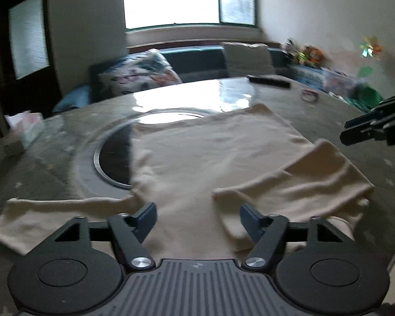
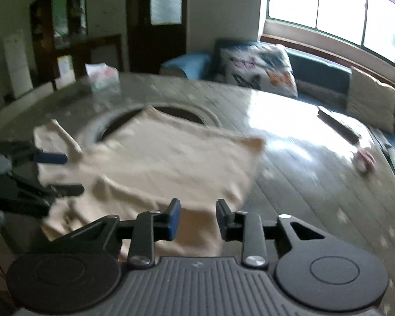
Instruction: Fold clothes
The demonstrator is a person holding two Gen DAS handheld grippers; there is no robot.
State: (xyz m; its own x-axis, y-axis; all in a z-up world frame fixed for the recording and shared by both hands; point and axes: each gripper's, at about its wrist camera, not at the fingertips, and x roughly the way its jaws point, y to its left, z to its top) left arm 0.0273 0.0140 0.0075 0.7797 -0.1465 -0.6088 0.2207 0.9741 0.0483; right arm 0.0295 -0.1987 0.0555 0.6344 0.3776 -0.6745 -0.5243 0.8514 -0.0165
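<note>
A cream T-shirt (image 1: 197,155) lies flat on a round table (image 1: 52,168), its far part over a dark round inset (image 1: 113,158). Its right sleeve (image 1: 297,184) is folded in over the body; the left sleeve (image 1: 52,216) lies spread out. My left gripper (image 1: 197,218) is open, just above the shirt's near edge, holding nothing. The shirt (image 2: 166,163) also shows in the right wrist view. My right gripper (image 2: 197,218) is open above the shirt's near right corner and also shows at the right edge of the left wrist view (image 1: 355,129). The left gripper shows at the left in the right wrist view (image 2: 63,173).
A tissue box (image 1: 23,131) stands at the table's left. A dark remote (image 1: 268,80) and a pink roll of tape (image 1: 309,95) lie at the far right. A blue sofa (image 1: 197,60) with cushions (image 1: 139,75) is behind the table, under a window.
</note>
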